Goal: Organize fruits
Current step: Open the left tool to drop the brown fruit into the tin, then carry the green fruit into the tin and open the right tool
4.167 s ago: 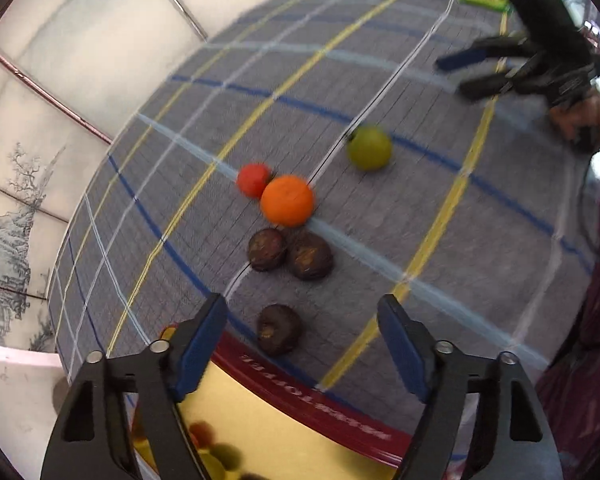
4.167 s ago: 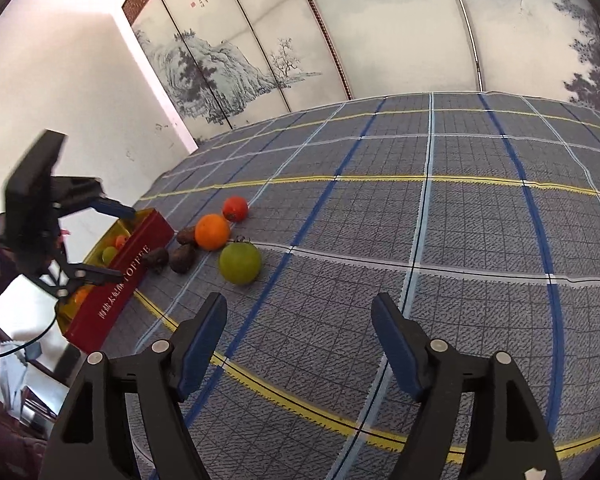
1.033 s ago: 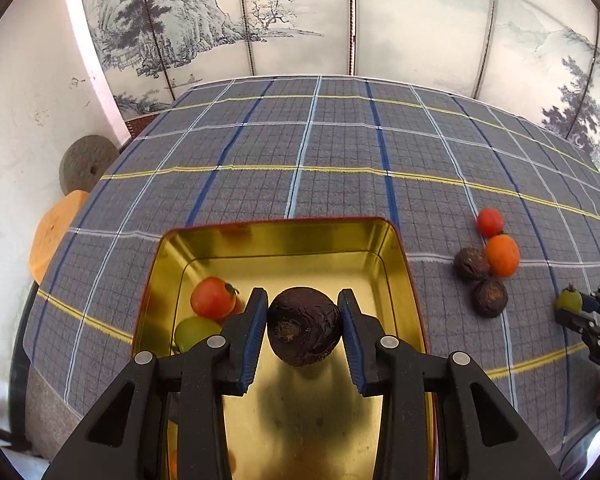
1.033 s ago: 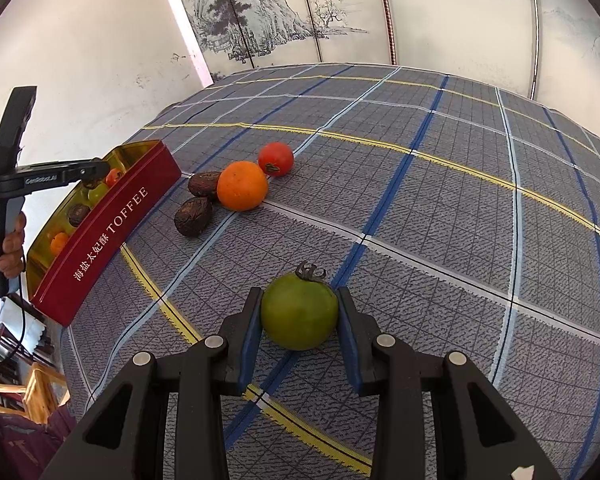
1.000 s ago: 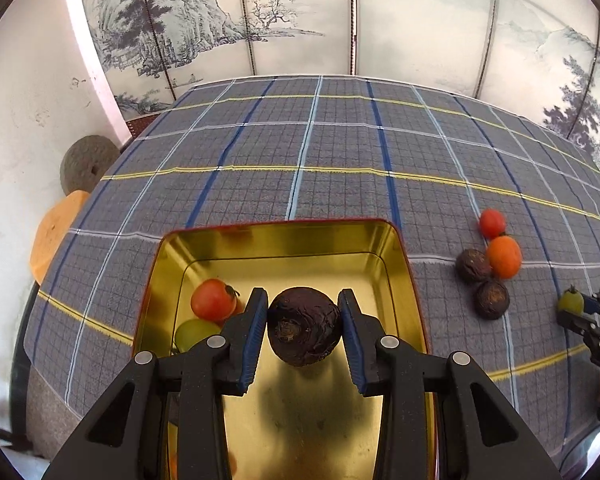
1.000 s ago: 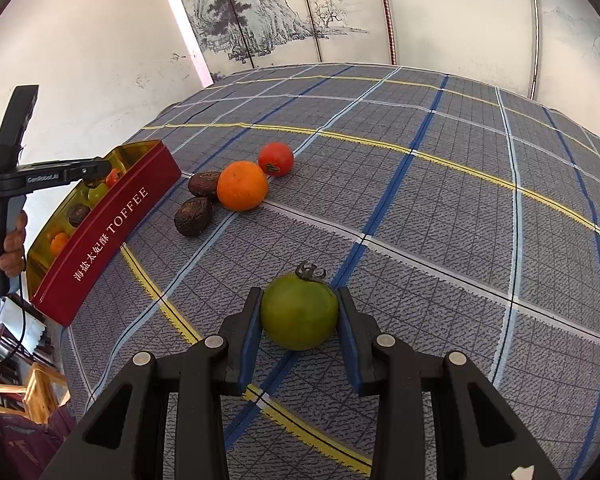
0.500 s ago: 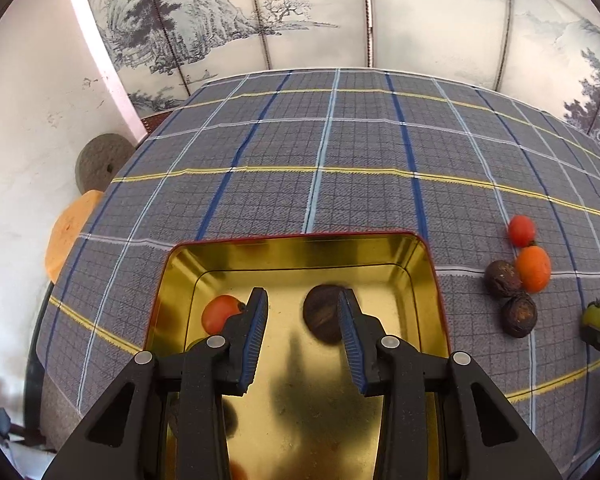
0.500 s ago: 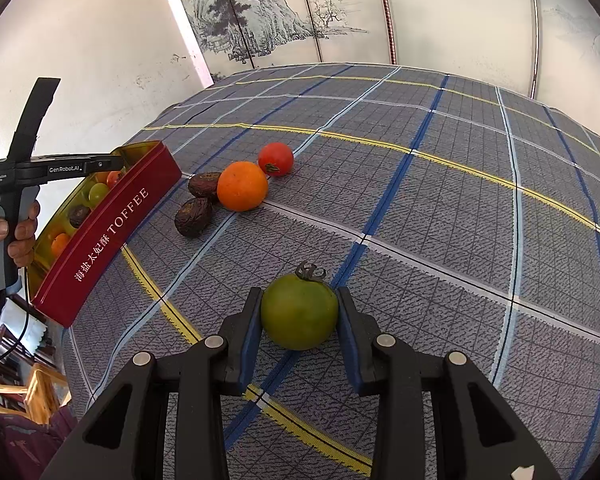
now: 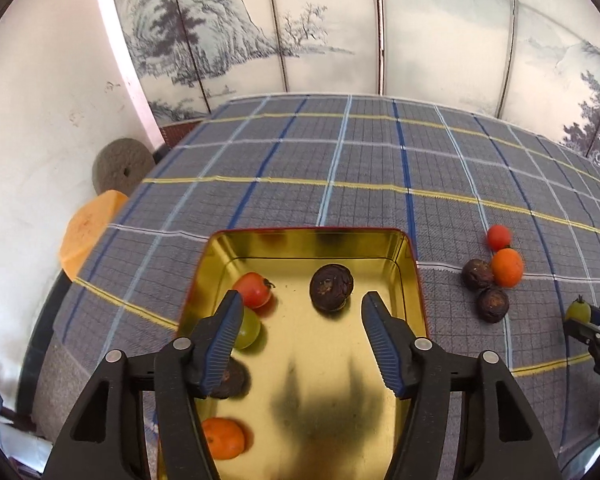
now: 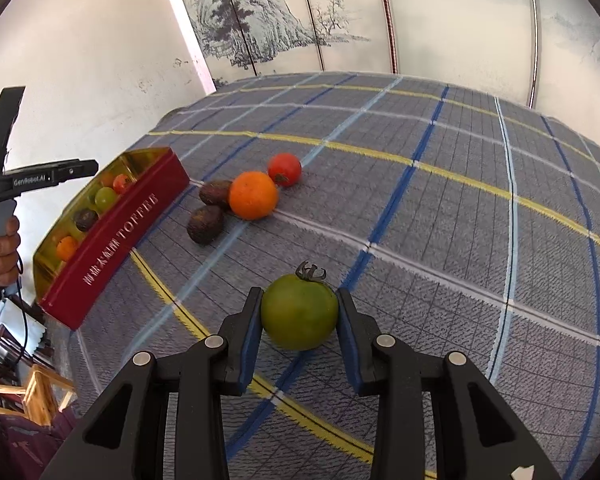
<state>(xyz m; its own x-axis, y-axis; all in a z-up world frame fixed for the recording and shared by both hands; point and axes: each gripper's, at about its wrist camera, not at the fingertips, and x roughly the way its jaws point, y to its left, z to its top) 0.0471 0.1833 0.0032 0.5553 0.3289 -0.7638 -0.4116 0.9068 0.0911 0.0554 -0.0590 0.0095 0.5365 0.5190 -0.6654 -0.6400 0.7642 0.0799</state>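
My left gripper (image 9: pixel 300 340) is open and empty above the gold toffee tin (image 9: pixel 404 248). In the tin lie a dark wrinkled fruit (image 9: pixel 331 287), a red tomato (image 9: pixel 253 290), a green fruit (image 9: pixel 248 328), another dark fruit (image 9: pixel 230 380) and an orange (image 9: pixel 222 438). My right gripper (image 10: pixel 298 332) is shut on a green tomato (image 10: pixel 299 312) just above the cloth. On the cloth lie an orange (image 10: pixel 253 195), a red tomato (image 10: pixel 285 169) and two dark fruits (image 10: pixel 205 224). The tin's red side (image 10: pixel 116 236) shows in the right wrist view.
A grey checked cloth (image 9: pixel 360 160) covers the table. A painted screen (image 9: pixel 340 20) stands behind it. A stone disc (image 9: pixel 118 166) and an orange board (image 9: pixel 86 228) lean against the white wall at left. The right gripper shows at the left view's edge (image 9: pixel 588 324).
My left gripper has opened and let go of the dark fruit, which now lies in the tin, and has risen. My right gripper, shut on the green tomato, has lifted it slightly.
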